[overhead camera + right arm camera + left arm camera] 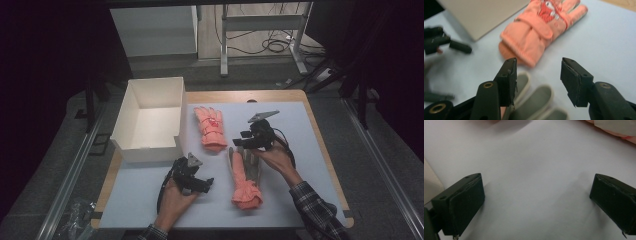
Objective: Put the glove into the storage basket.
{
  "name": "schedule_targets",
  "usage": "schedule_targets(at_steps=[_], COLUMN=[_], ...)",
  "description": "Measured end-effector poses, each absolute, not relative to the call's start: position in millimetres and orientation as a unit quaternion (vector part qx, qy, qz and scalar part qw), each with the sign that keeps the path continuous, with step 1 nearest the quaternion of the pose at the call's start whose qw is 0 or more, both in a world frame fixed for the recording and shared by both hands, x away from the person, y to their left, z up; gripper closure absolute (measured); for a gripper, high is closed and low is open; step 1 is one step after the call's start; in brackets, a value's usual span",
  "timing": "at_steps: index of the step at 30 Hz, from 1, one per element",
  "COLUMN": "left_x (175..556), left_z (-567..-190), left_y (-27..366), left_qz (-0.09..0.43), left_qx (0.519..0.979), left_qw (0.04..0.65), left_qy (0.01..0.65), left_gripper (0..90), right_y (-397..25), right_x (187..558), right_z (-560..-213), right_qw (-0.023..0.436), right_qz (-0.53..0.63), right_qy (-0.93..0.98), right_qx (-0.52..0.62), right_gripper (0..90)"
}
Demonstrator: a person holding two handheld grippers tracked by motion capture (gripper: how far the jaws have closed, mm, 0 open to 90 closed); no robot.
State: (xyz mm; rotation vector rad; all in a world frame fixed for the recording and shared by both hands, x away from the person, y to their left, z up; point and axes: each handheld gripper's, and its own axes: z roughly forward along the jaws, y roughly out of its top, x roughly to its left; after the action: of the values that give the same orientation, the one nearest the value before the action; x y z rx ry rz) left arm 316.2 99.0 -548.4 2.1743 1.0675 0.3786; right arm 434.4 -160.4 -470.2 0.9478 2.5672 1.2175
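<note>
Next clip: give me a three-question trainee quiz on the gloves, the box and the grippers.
1. True or false: the box holds a glove.
2. Which glove lies palm up: A, the far glove, or B, the near glove?
3. Fill in: the right hand-held gripper hovers over the near glove's ____.

Key
1. False: both gloves lie on the table, and the box looks empty.
2. B: its grey palm shows, while the far glove shows its strapped back.
3. Fingers: its jaws stand apart above them. The left hand-held gripper is open too, over bare table.
</note>
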Motion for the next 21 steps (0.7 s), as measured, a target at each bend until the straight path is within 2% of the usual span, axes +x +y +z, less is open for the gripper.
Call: schedule_targets(at_steps=[13, 21], left_x=[316, 316], left_z=[-549, -549], left_y=[99, 98], left_qz=[0.144, 0.143], left_qx=[0.833, 0.832], left_qw=[0.339, 0.341], left_qy=[0.412, 0.413], left_gripper=[0.0, 0.0], right_y=[-118, -96], right_x=[471, 496], right_z=[-468, -467], right_qw=[0.098, 0.097], right_qz=[0.393, 0.396], right_qy=[0.865, 0.853], right_qx=[0.296, 0.325], right_gripper=[52.3, 46.6])
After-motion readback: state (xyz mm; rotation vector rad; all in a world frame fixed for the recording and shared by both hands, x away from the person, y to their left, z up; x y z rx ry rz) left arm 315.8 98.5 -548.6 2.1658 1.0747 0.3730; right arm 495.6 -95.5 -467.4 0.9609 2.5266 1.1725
